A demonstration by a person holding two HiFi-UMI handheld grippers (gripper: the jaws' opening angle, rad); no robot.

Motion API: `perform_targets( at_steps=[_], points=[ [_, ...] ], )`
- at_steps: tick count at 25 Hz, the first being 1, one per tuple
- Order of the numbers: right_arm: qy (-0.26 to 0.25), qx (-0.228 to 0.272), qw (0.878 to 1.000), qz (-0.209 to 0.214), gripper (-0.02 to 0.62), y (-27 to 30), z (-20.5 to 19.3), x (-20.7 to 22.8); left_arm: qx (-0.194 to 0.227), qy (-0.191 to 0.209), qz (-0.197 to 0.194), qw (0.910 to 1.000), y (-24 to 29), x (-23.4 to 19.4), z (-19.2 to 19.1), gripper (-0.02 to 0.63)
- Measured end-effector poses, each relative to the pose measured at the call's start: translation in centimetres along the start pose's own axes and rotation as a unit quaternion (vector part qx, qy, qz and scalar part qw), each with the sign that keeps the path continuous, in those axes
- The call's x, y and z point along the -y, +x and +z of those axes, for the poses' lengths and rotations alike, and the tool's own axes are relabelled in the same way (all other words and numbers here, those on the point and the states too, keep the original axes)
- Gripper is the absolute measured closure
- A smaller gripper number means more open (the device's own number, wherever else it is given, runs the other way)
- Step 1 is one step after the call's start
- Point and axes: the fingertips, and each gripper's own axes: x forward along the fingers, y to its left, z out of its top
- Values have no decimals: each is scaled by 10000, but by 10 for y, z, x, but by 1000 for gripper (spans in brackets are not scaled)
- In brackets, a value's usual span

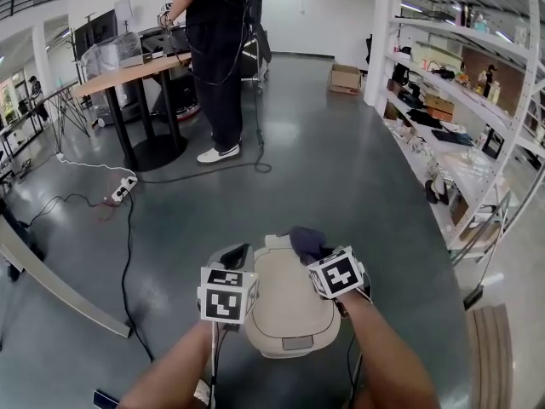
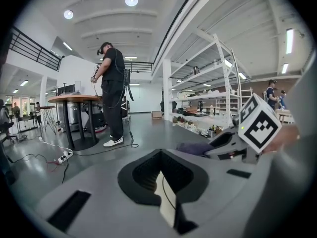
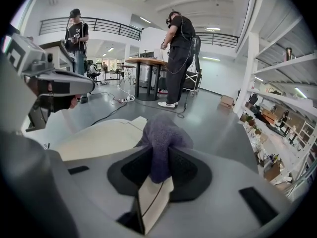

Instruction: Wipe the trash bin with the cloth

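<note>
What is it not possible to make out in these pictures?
Trash bin sides: head view, hidden under its lid.
Where the cloth touches the bin: right gripper view, the cloth covers it.
Bin in left gripper view: hidden behind the body of the left gripper.
Items on the shelf: head view, too small.

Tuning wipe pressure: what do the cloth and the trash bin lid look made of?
Cloth: soft, fuzzy purple fabric, probably microfibre or terry. Its nap shows, and it bunches where the right hand-held gripper pinches it.
Trash bin lid: likely moulded plastic, beige, smooth with a low sheen. It has rounded edges and one even colour. Painted metal cannot be ruled out.
</note>
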Motion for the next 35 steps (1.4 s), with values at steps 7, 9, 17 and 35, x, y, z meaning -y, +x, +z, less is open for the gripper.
perform_targets(
  at_steps=[7,9,17,35],
  points=[
    [-20,10,9999,-115,503,-2,-3,13,-27,18,-19,10000,7,2,-1,606],
    [-95,158,9998,-100,504,-9,5,9,-47,-64,-1,10000,7,-1,-2,606],
    [-555,470,9963,456,503,-41,36,-57,5,-127,142,9998,-14,-18,2,606],
    [-1390,-18,9850,1024,503,-27,22,-152,-162,104,506,9985,-62,-59,-16,606]
  ],
)
